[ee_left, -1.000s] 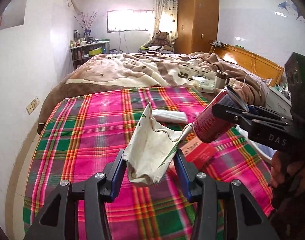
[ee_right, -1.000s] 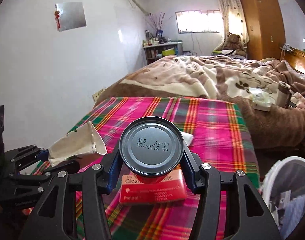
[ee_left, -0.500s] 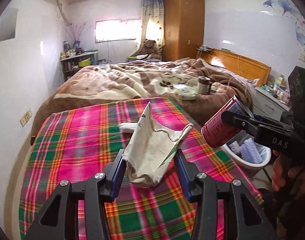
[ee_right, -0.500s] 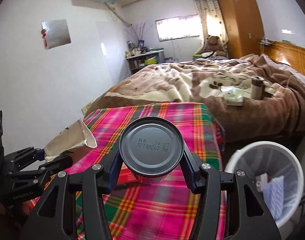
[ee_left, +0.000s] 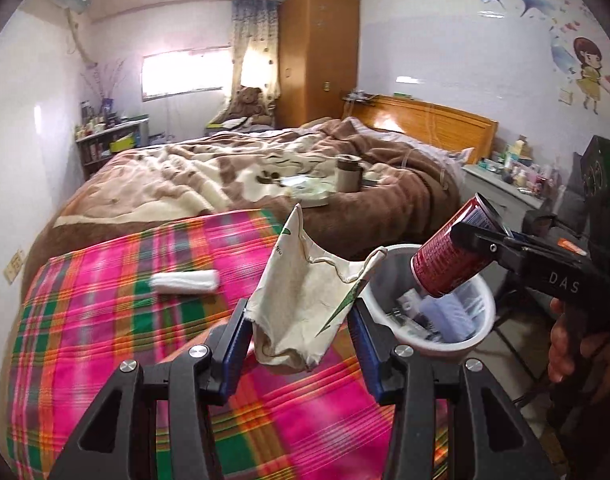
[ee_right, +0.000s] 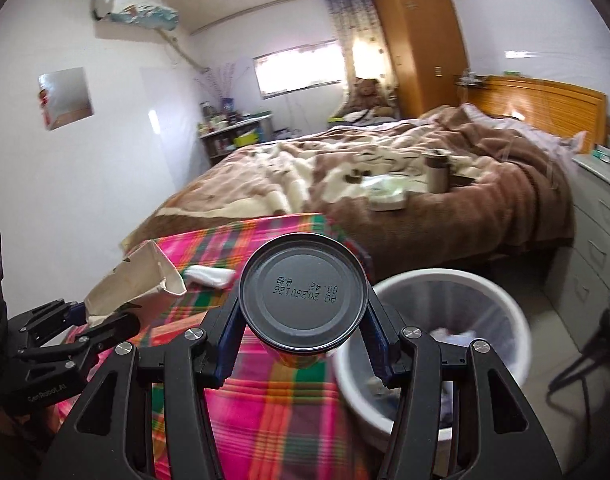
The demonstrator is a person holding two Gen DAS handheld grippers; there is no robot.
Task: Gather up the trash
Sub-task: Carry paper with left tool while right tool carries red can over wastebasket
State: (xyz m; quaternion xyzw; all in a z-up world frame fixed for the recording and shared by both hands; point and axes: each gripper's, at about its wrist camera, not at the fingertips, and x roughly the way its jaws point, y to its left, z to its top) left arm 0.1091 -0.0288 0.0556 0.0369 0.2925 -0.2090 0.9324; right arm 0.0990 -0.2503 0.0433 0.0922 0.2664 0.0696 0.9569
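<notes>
My left gripper (ee_left: 301, 328) is shut on a crumpled cream paper bag (ee_left: 305, 300) and holds it above the plaid blanket (ee_left: 105, 320). My right gripper (ee_right: 301, 332) is shut on a red can (ee_right: 301, 300), its dark bottom facing the camera. In the left wrist view the red can (ee_left: 449, 256) hangs tilted over the white trash bin (ee_left: 477, 336). The bin (ee_right: 497, 292) stands on the floor right of the plaid bed and holds some trash. The paper bag (ee_right: 133, 280) shows at the left of the right wrist view.
A white tissue wad (ee_left: 185, 280) lies on the plaid blanket. A brown bed (ee_left: 245, 172) behind carries a cup (ee_left: 347, 172) and a tissue pack. Grey drawers (ee_right: 597, 232) stand at the right. A dark chair leg (ee_right: 577, 364) stands beside the bin.
Both grippers have swung right with their loads. The trash bin has come closer and the can now hangs over it. The red box is out of view.
</notes>
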